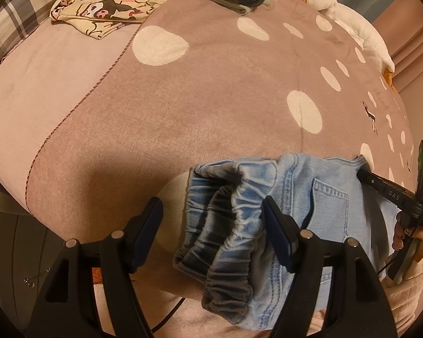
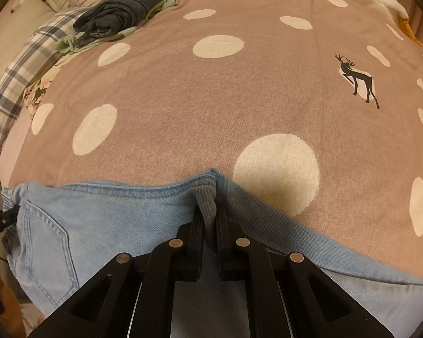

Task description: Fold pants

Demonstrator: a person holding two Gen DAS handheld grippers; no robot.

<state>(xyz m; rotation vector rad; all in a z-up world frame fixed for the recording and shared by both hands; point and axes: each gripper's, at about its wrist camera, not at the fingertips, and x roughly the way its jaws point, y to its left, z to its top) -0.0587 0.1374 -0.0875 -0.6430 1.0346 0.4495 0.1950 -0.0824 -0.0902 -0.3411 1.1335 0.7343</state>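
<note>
Light blue denim pants [image 2: 104,225] lie at the near edge of a bed, on a taupe bedspread [image 2: 183,107] printed with cream dots and a dark deer motif [image 2: 358,80]; a back pocket faces up on the left of the right wrist view, stitched seam running along the far edge of the cloth. Right gripper [image 2: 210,214]: jaws drawn nearly together, a raised fold of denim pinched between them at the seam; the fold stands up from the surrounding cloth. Left gripper [image 1: 213,217]: jaws spread wide, nothing clamped; the gathered elastic waistband [image 1: 225,242] bunches between and below the two fingers; whether either finger touches the denim cannot be told. The right gripper's body shows in the left wrist view at far right, green light lit, sitting over the pants beside the pocket. At the far side of the bed: a stack of folded dark clothes [image 2: 124,8] on a pale green garment; a cream cartoon-print cloth [image 1: 104,11] beside it; a plaid pillow [image 2: 17,84] at the left edge.
</note>
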